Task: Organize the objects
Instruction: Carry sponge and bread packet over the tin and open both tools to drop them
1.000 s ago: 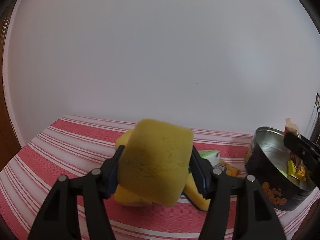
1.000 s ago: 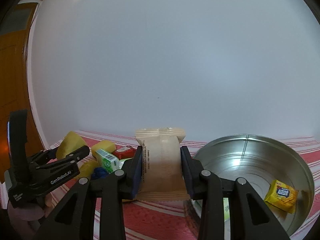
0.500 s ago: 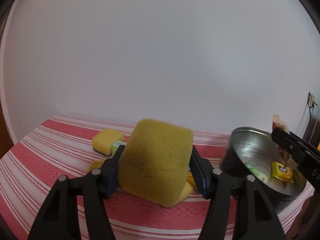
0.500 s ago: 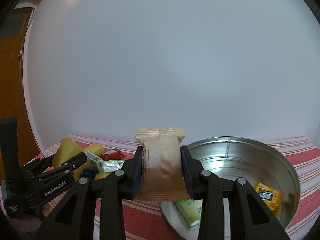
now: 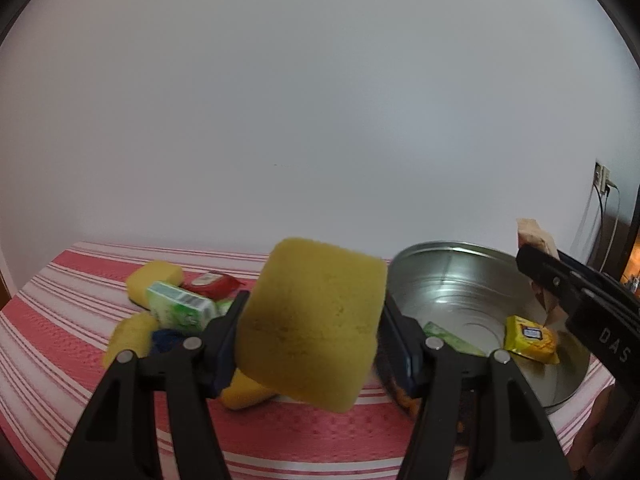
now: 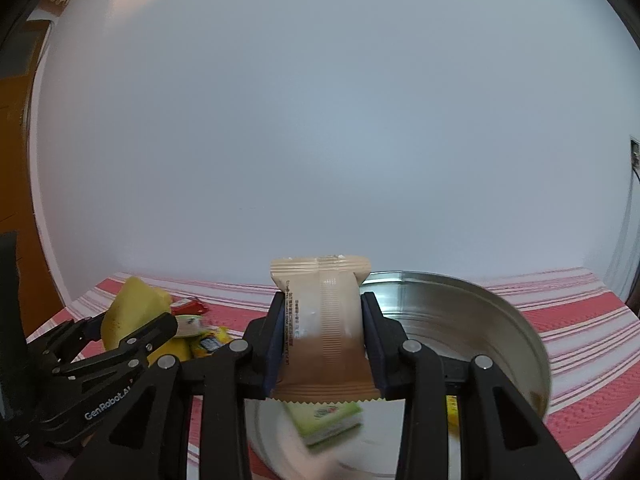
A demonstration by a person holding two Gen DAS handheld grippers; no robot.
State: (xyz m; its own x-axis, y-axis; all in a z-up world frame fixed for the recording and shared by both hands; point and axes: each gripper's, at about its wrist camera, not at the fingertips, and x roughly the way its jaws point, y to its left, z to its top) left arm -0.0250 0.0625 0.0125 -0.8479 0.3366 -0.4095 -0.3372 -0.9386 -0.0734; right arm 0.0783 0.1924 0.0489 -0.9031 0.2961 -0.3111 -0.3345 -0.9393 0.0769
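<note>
My left gripper (image 5: 314,320) is shut on a big yellow sponge (image 5: 312,320), held above the striped cloth just left of a round metal tin (image 5: 460,268). The same gripper and sponge (image 6: 128,312) show at the left in the right wrist view. My right gripper (image 6: 324,332) is shut on a beige snack packet (image 6: 324,332), upright over the near rim of the tin (image 6: 480,304). That packet (image 5: 536,240) and gripper sit at the tin's right side in the left wrist view. Inside the tin lie a yellow packet (image 5: 528,334) and a green packet (image 6: 324,418).
A heap lies on the red-and-white striped tablecloth (image 5: 60,320) to the left: more yellow sponges (image 5: 154,280), a green-white box (image 5: 178,306), a red sachet (image 5: 212,282), something blue (image 5: 166,338). A plain white wall stands behind. A wall socket with cable (image 5: 602,180) is at far right.
My left gripper has carried the sponge rightward to the tin, which now fills more of its view. The right gripper has barely moved, though the tin has slid closer under its packet.
</note>
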